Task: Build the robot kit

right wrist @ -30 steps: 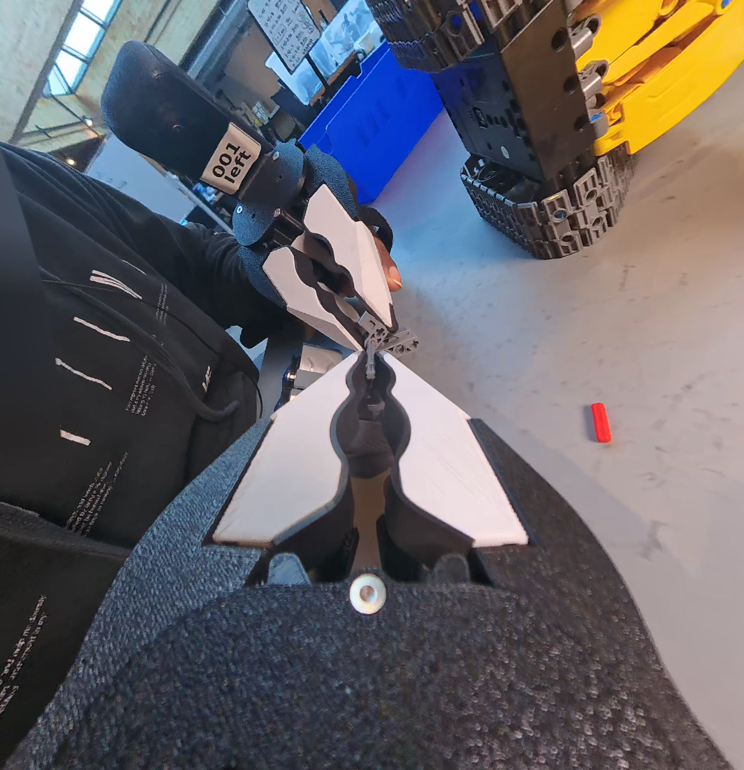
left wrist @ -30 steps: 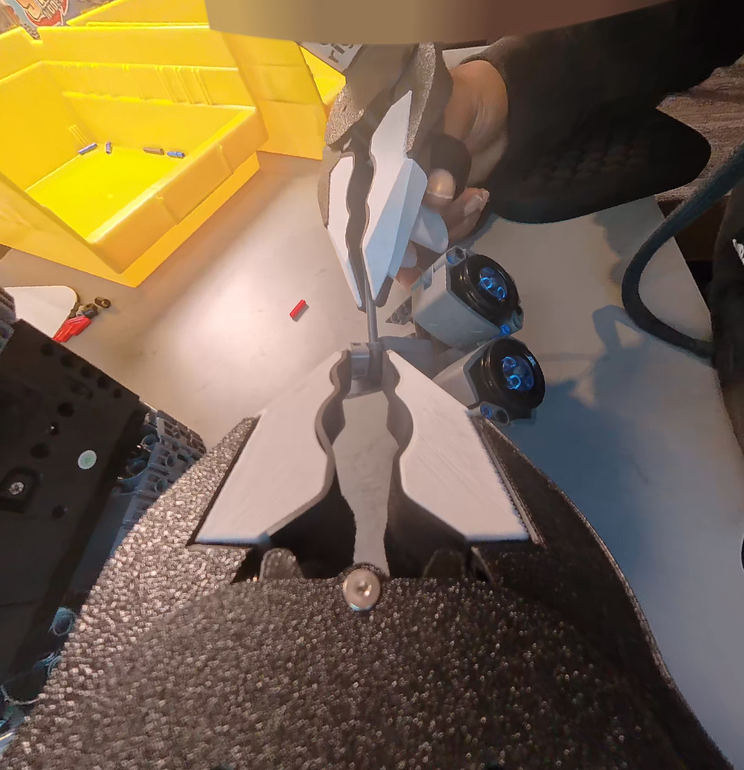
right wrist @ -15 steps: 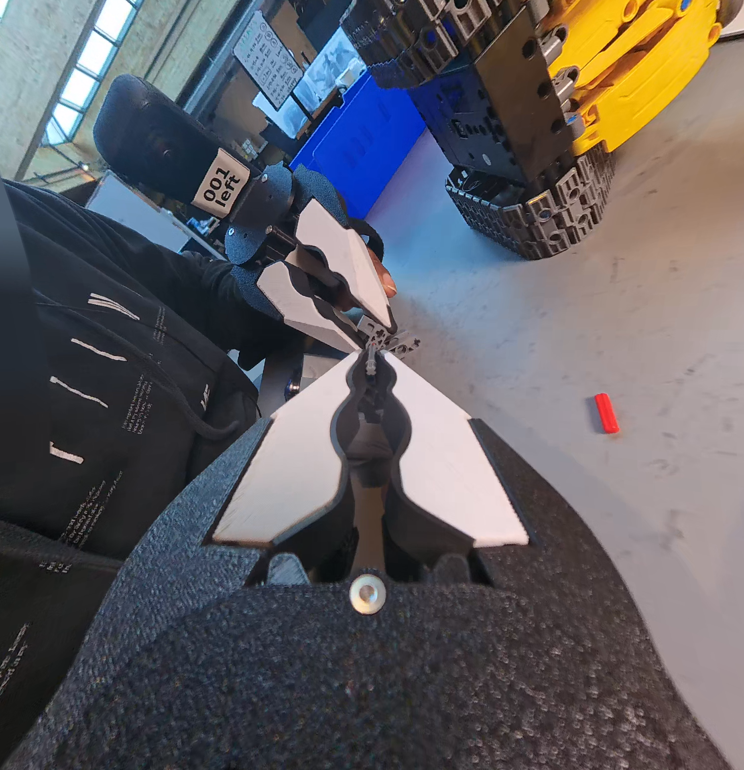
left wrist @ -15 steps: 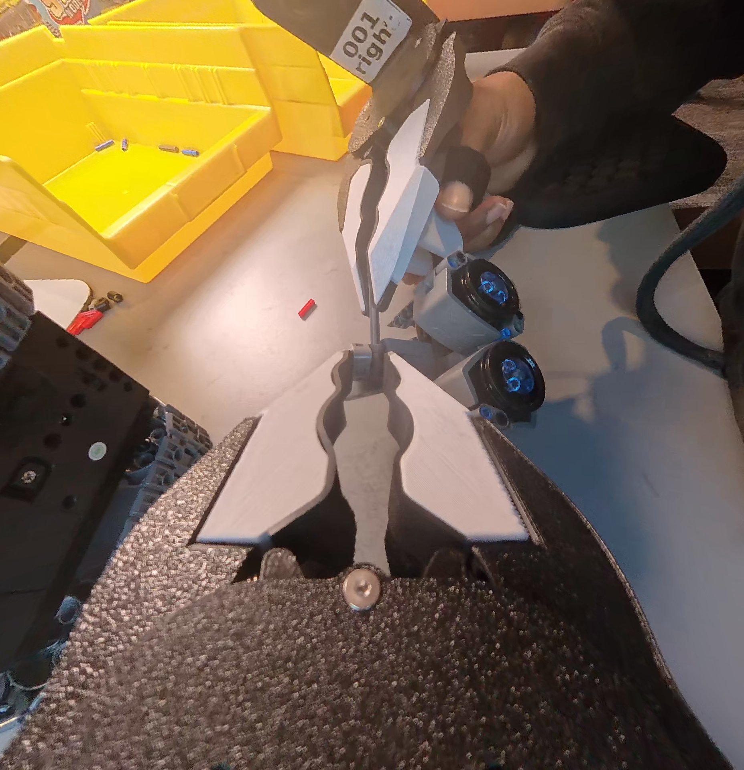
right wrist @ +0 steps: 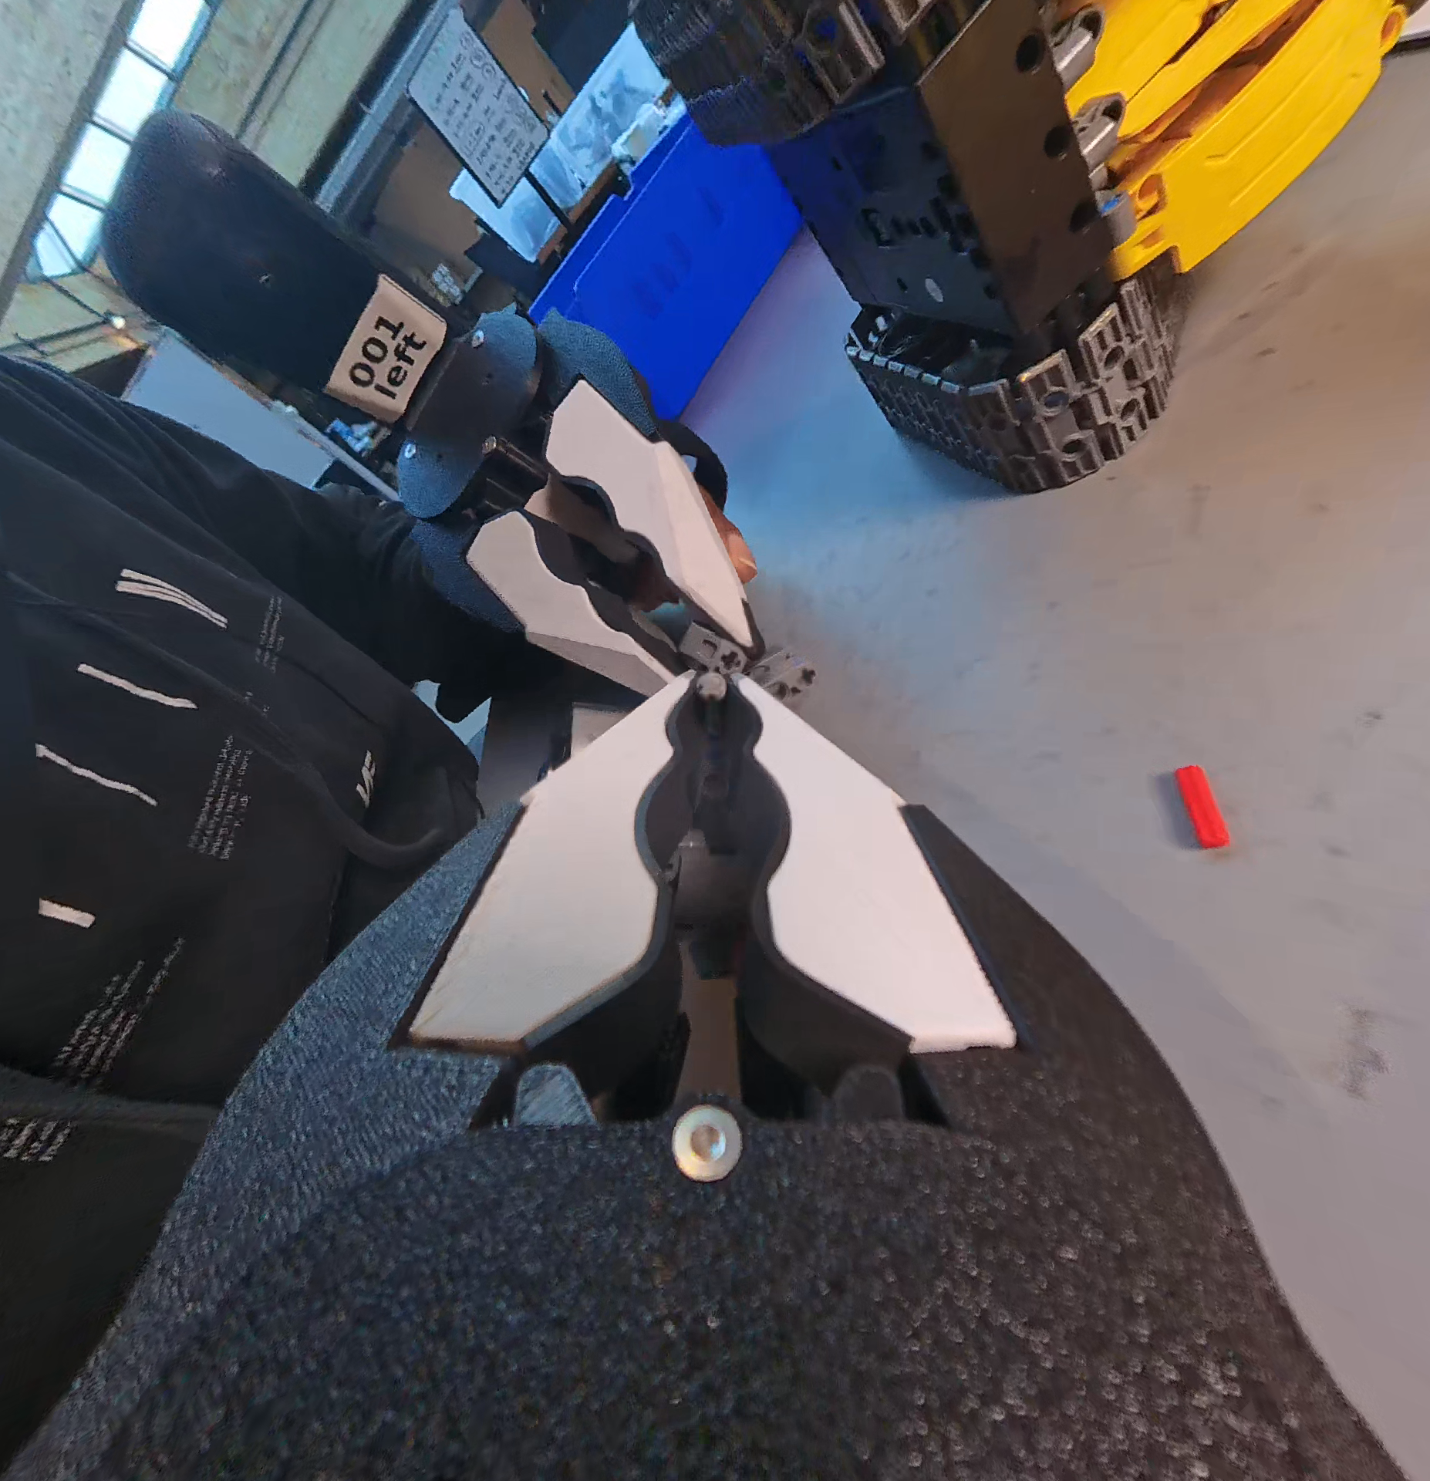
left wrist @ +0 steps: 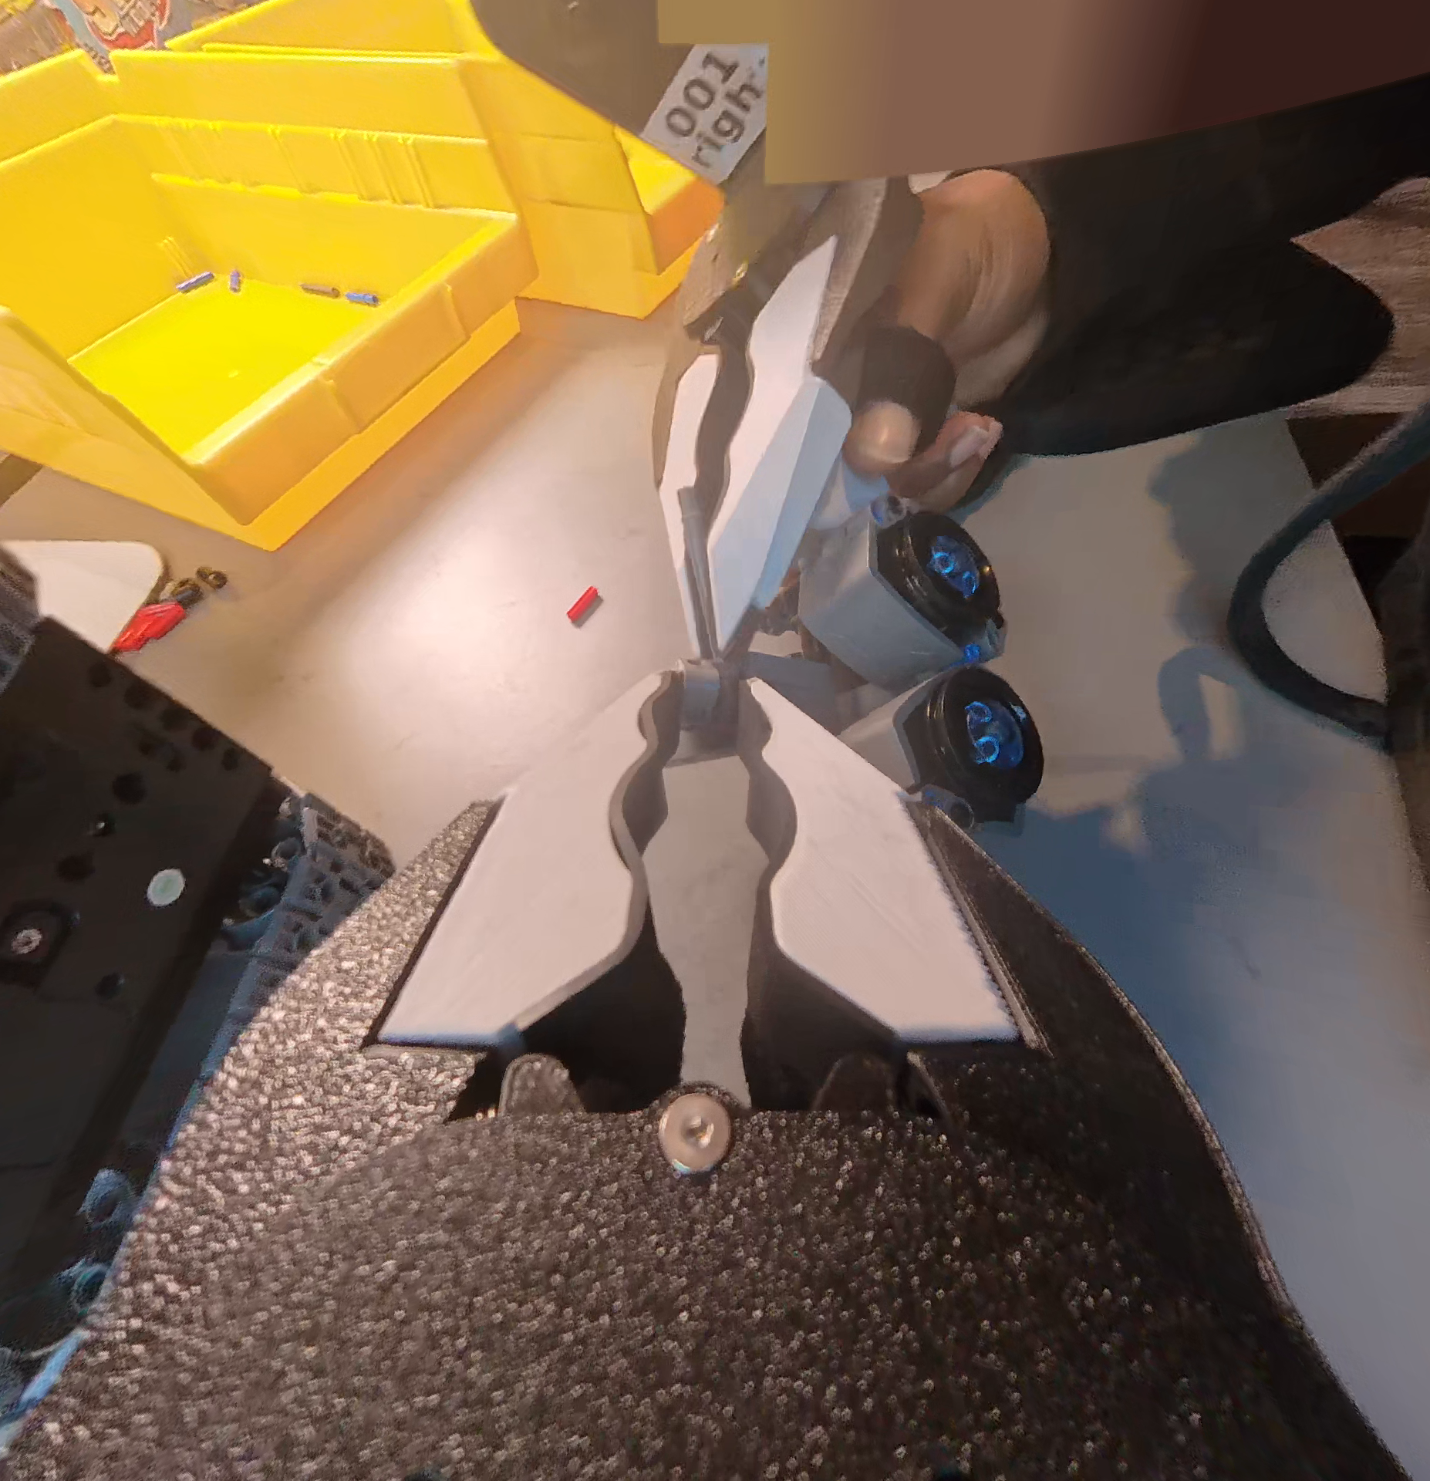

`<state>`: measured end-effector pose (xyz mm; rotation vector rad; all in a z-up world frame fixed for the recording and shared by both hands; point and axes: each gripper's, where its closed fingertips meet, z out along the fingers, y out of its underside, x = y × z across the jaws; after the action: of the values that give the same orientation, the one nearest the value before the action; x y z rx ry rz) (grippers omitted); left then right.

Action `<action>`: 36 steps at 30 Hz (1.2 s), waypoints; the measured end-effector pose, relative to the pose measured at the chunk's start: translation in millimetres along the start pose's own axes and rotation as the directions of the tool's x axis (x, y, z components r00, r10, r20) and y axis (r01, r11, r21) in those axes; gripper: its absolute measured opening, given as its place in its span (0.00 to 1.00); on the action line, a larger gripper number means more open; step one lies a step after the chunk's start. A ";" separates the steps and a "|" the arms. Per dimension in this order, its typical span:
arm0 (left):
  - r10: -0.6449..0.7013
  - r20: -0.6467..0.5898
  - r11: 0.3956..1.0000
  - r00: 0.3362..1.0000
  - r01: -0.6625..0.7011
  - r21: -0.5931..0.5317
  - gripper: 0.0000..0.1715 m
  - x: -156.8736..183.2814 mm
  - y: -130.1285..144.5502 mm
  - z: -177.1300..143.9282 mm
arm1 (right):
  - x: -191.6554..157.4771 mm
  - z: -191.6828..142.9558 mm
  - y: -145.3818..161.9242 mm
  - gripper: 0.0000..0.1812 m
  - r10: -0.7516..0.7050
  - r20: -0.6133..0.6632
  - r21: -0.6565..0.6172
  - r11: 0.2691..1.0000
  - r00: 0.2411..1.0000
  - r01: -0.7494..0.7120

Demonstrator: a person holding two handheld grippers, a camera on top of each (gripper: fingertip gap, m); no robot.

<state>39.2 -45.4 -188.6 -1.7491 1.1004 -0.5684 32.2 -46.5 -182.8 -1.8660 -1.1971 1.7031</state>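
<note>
A: What sits between the tips?
B: A small grey connector piece (left wrist: 700,696), pinched by the left gripper (left wrist: 705,699). A thin dark axle (left wrist: 698,575) meets it, clamped in the right gripper (right wrist: 710,691), whose tips meet the left's above the grey table (right wrist: 1096,641).

A: And around them?
B: Two grey sensor blocks (left wrist: 928,593) just right; a red pin (left wrist: 583,604) lies left. A yellow tray (left wrist: 239,345) stands far left, a black tracked model (right wrist: 1008,240) near it.
</note>
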 end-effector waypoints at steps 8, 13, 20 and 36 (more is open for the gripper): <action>-0.064 -0.029 0.998 0.997 0.064 -0.017 0.08 -3.2 3.1 -0.1 | 3.6 0.2 -1.8 0.02 -0.044 -0.036 -0.025 0.999 0.998 0.043; -0.080 -0.070 0.997 0.994 0.079 -0.019 0.09 2.8 2.7 0.1 | -1.7 -6.8 -12.6 0.02 -0.090 -0.011 0.020 0.996 0.996 0.091; -0.067 -0.068 0.998 0.995 0.066 -0.015 0.15 5.0 -1.4 -3.2 | -2.0 -15.9 -10.2 0.02 -0.099 -0.030 0.041 0.994 0.995 0.101; -0.052 -0.152 0.996 0.987 0.063 0.067 0.12 8.9 -19.3 -38.3 | -36.5 -13.1 -1.3 0.02 -0.377 -0.143 -0.022 0.925 0.915 0.378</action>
<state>22.3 -68.8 -155.6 -1.7018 1.1220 -0.7769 46.7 -69.9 -155.4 -1.5922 -1.3833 1.3364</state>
